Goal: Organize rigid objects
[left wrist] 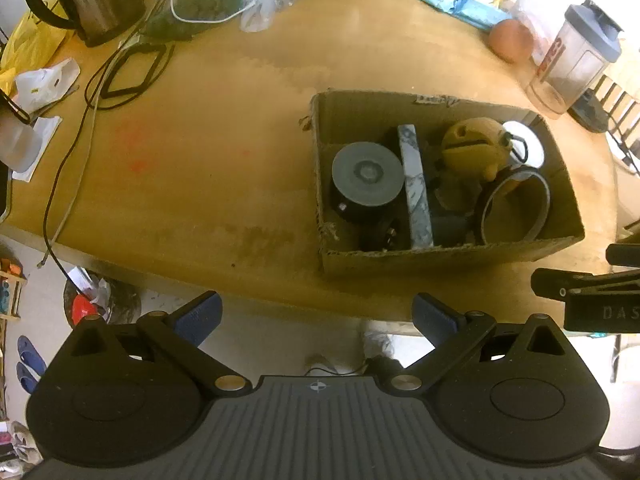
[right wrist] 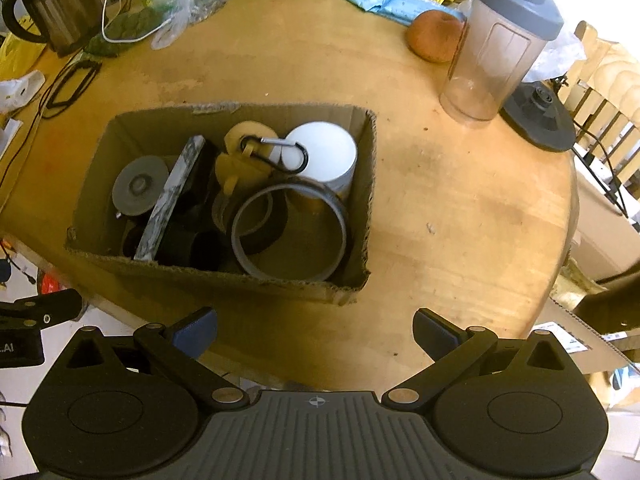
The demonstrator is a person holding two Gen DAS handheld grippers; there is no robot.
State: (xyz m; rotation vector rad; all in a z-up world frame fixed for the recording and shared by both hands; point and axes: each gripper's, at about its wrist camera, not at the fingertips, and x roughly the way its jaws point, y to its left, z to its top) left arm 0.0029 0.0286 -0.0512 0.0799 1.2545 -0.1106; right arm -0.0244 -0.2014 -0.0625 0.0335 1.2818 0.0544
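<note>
In the left wrist view, a black-handled kettle (left wrist: 86, 0) stands at the upper left of the frame on the round wooden table (left wrist: 224, 140), with black cables (left wrist: 128, 76) looped just below it. The left gripper (left wrist: 316, 320) fills the bottom centre, its jaws wide apart and holding nothing, poised over the table's near edge. Right of centre sits the cardboard box (left wrist: 440, 256), packed with rigid objects: a grey-topped black cylinder (left wrist: 367, 174) at its left end, a marbled bar (left wrist: 416, 188) leaning beside it, a yellow round figure (left wrist: 474, 146) further right, and a tape roll (left wrist: 516, 208) at the right end. A clear shaker bottle (left wrist: 576, 56) stands at the upper right. In the right wrist view the same box (right wrist: 224, 280) lies left of centre, with a white cylinder (right wrist: 324, 152) and a carabiner (right wrist: 276, 152) visible inside it. The right gripper (right wrist: 316, 332) occupies the bottom centre, jaws likewise spread and empty, over bare tabletop just right of the box. An orange fruit (right wrist: 434, 36) sits at the upper right, beside the shaker.
</note>
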